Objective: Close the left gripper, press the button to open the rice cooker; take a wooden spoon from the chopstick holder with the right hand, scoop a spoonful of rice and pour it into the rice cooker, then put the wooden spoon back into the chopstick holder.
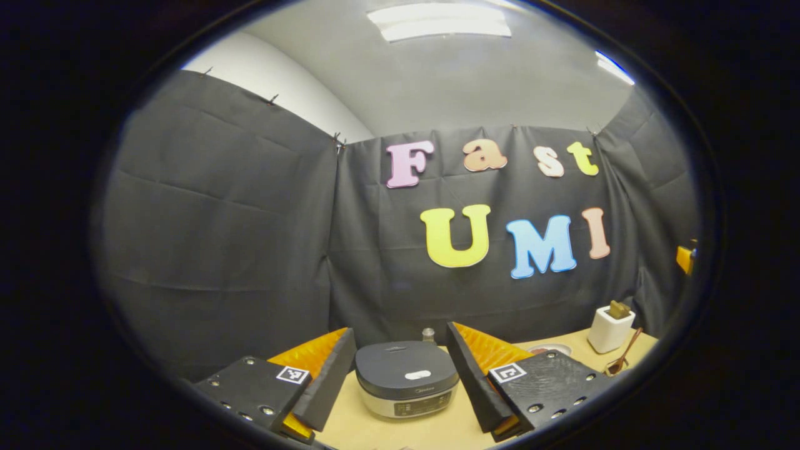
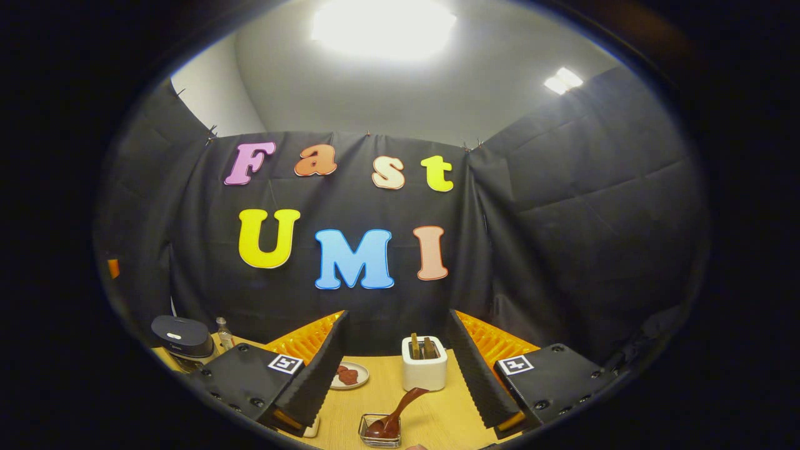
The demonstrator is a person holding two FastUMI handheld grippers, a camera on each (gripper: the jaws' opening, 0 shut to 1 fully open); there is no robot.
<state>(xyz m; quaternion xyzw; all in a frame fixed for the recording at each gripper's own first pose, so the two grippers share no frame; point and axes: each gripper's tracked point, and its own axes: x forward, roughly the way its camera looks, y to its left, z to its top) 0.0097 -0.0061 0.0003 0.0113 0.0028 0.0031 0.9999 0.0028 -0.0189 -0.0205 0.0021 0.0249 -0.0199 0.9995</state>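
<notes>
Two pairs of fingers stand wide apart, holding nothing. Between the left gripper (image 1: 400, 381) fingers sits the closed grey rice cooker (image 1: 406, 378). Between the right gripper (image 2: 395, 384) fingers stand a white chopstick holder (image 2: 424, 365) and, nearer, a brown wooden spoon (image 2: 394, 415) in a small glass dish (image 2: 379, 432) on the tan counter (image 2: 437, 419).

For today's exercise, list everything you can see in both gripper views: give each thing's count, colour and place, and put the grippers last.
Rice cooker: one, dark lid shut, pale base, table's left.
Small bottle: one, clear, behind the cooker.
Chopstick holder: one, white, table's middle, utensils inside.
Wooden spoon: one, dark brown, resting in the glass dish.
Glass dish: one, clear, near edge.
Plate: one, pale, left of the holder, brown pieces on it.
Table: one, light wood.
Left gripper: open, facing the cooker.
Right gripper: open, facing the holder.
</notes>
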